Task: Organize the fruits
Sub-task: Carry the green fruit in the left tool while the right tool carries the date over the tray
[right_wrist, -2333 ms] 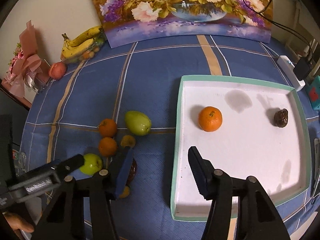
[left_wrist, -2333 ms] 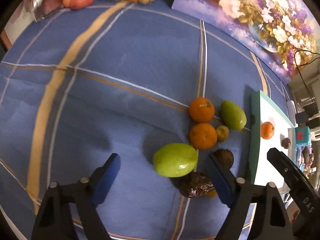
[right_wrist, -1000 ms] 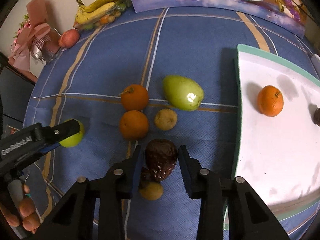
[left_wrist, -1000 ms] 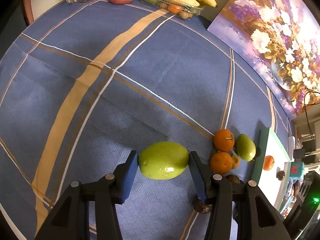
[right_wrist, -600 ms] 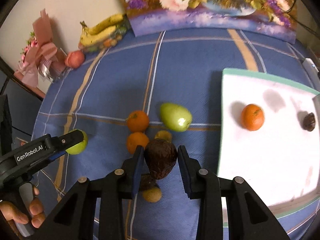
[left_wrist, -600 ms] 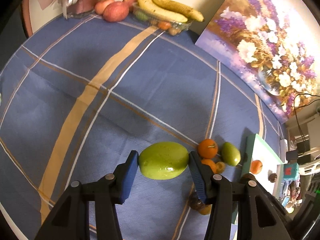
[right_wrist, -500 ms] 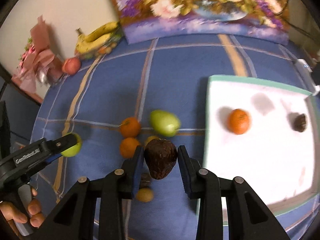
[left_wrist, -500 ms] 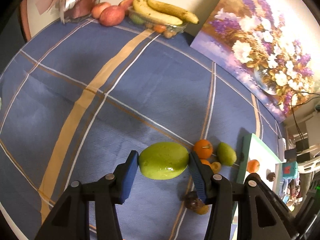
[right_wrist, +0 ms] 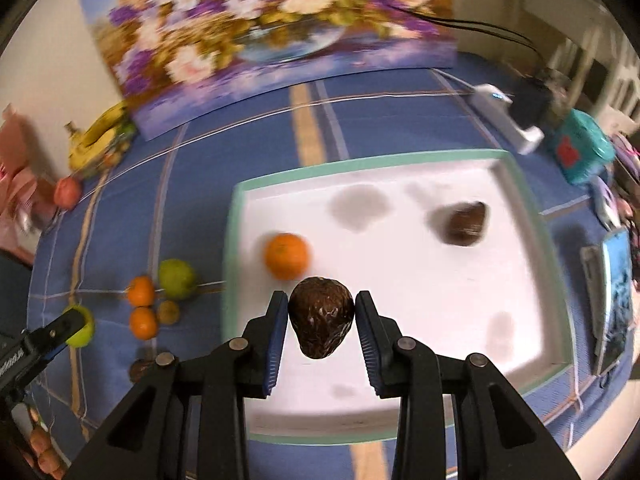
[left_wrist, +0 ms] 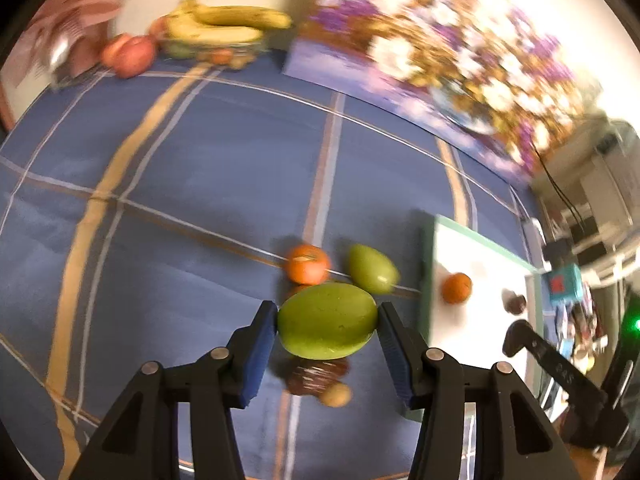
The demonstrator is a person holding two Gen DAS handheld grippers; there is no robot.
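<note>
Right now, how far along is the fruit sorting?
Done: an orange and a dark fruit lie in the white tray. In hand: left tool holds a green mango, right tool a dark wrinkled fruit. Left: cloth pile.

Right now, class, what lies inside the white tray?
The white tray holds an orange and a dark wrinkled fruit. The right gripper and its brown fruit cover part of the floor.
</note>
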